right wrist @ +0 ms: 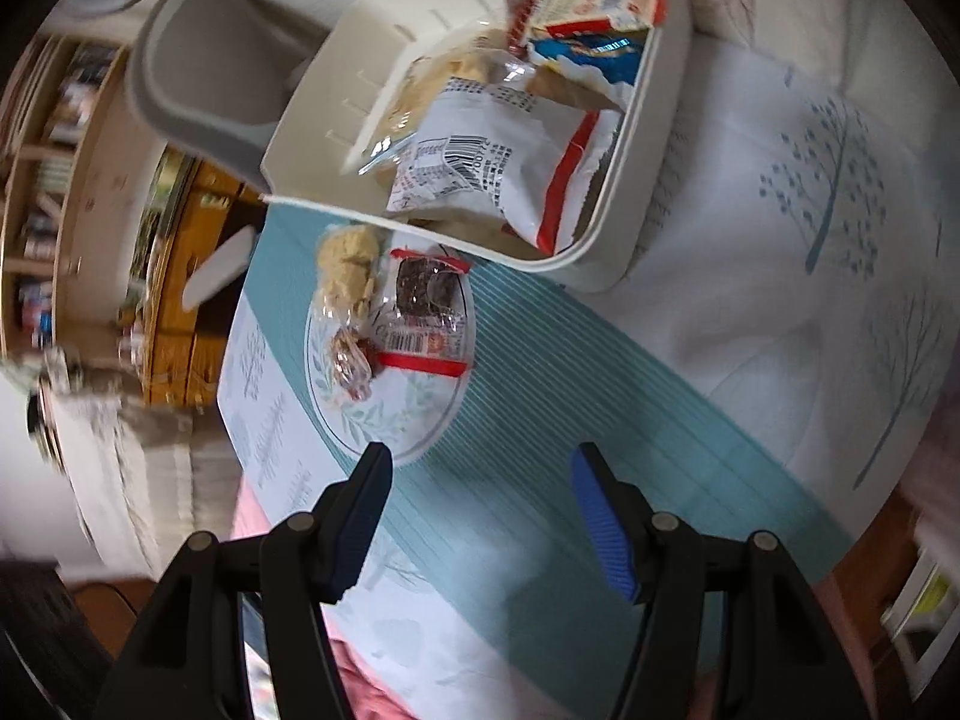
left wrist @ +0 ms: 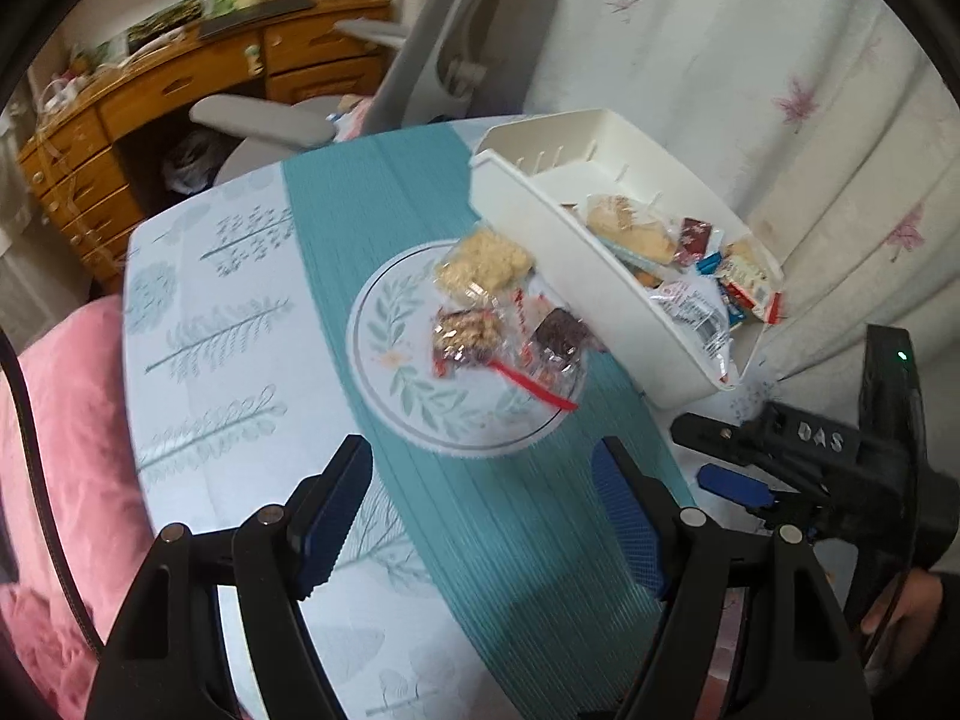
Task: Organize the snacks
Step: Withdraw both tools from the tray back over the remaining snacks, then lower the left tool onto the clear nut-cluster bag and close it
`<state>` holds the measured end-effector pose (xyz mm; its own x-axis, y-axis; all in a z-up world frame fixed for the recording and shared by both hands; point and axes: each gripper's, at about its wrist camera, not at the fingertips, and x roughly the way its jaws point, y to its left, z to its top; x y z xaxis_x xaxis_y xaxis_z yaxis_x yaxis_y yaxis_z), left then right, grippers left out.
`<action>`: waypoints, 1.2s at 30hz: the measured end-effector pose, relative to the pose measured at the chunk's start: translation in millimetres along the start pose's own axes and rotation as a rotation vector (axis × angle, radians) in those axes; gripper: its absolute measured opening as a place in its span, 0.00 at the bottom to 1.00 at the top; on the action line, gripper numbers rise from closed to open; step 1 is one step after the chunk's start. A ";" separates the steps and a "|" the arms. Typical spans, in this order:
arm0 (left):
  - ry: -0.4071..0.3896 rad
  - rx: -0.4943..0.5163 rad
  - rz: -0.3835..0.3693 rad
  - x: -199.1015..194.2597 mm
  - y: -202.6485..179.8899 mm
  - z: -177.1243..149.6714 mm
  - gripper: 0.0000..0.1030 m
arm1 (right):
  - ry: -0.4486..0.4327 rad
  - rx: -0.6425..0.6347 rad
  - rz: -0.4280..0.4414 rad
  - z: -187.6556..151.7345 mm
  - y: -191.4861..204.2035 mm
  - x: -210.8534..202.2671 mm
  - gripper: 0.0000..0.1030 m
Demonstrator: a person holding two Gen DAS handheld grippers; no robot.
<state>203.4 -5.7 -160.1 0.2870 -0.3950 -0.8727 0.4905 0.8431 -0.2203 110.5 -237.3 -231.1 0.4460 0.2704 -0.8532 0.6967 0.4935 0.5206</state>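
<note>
A white plastic bin (left wrist: 576, 276) (right wrist: 624, 180) holds several wrapped snacks at the table's far side. Just in front of it, on the round leaf print (left wrist: 414, 396), lie a pale crumbly snack (left wrist: 483, 264) (right wrist: 348, 270), a nut bar in clear wrap (left wrist: 465, 336) (right wrist: 351, 360) and a dark brownie in a clear red-edged wrapper (left wrist: 558, 339) (right wrist: 429, 300). My left gripper (left wrist: 483, 498) is open and empty, above the teal cloth short of the snacks. My right gripper (right wrist: 480, 510) is open and empty; it also shows at the right of the left wrist view (left wrist: 720, 462).
The table has a teal and white leaf-print cloth (left wrist: 240, 324). A grey office chair (left wrist: 420, 78) and a wooden desk (left wrist: 120, 138) stand beyond it. A floral curtain (left wrist: 780, 90) hangs behind the bin. Pink bedding (left wrist: 60, 450) lies at the left.
</note>
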 end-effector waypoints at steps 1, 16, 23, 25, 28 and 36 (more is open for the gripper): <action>-0.009 0.003 -0.017 1.6 1.2 1.6 0.72 | -0.002 0.025 -0.002 1.1 1.6 2.2 0.61; -0.079 0.021 -0.090 68.8 16.8 20.2 0.72 | -0.049 0.283 -0.045 28.6 22.6 36.7 0.61; -0.054 -0.058 -0.121 110.7 29.2 25.7 0.72 | -0.105 0.312 -0.099 39.7 28.5 55.1 0.61; -0.046 -0.082 -0.123 120.7 32.7 27.4 0.72 | -0.104 0.312 -0.102 42.2 32.3 64.4 0.61; -0.043 -0.122 -0.127 133.4 37.7 30.5 0.72 | -0.099 0.297 -0.115 45.8 36.1 74.3 0.61; -0.009 -0.193 -0.139 161.5 42.6 33.7 0.72 | -0.088 0.243 -0.157 50.3 48.9 94.2 0.61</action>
<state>298.4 -45.9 -295.8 0.2356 -0.5143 -0.8246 0.3592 0.8345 -0.4179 214.8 -229.2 -284.5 0.3617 0.1280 -0.9235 0.8704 0.3086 0.3837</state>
